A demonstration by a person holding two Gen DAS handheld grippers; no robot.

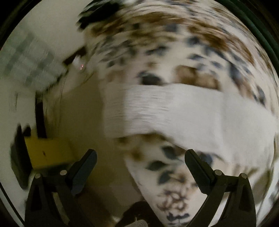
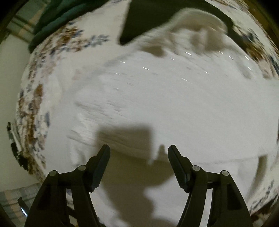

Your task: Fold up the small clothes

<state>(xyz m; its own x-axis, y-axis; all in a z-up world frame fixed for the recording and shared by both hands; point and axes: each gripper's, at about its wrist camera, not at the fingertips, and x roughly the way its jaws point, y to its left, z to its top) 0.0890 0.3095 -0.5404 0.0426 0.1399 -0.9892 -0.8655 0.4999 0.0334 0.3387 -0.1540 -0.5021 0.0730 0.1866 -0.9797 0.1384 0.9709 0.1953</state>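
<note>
Both views are showing heavy motion blur. The left gripper (image 1: 140, 153) is hanging with its fingers spread wide and nothing between them, above the corner of a bed covered by a floral bedspread (image 1: 174, 43) in white, brown and dark blue. A white garment (image 1: 174, 108) is lying as a ribbed band across the bedspread, ahead of the fingertips; its left edge is ending near the bedspread's left edge, and its lower edge is running just above the right finger (image 1: 197, 167). To the left, the bedspread is dropping away to a pale floor (image 1: 90, 113), which is giving open room beside the bed. A yellow box (image 1: 48, 152) is sitting on that floor near the left finger (image 1: 85, 167), and a checked cloth (image 1: 29, 62) is blurring at the far left.

The right gripper (image 2: 139, 153) is also standing wide open and holding nothing, poised over the white garment (image 2: 157, 90), which is filling most of this view. Its near edge is crossing just beyond the fingertips, with the gripper's shadow falling over it. The floral bedspread (image 2: 34, 97) is showing as a border along the left and at the far right. A dark cloth (image 2: 150, 15) is lying at the garment's far edge, and a dark green one (image 2: 57, 19) is at the upper left.
</note>
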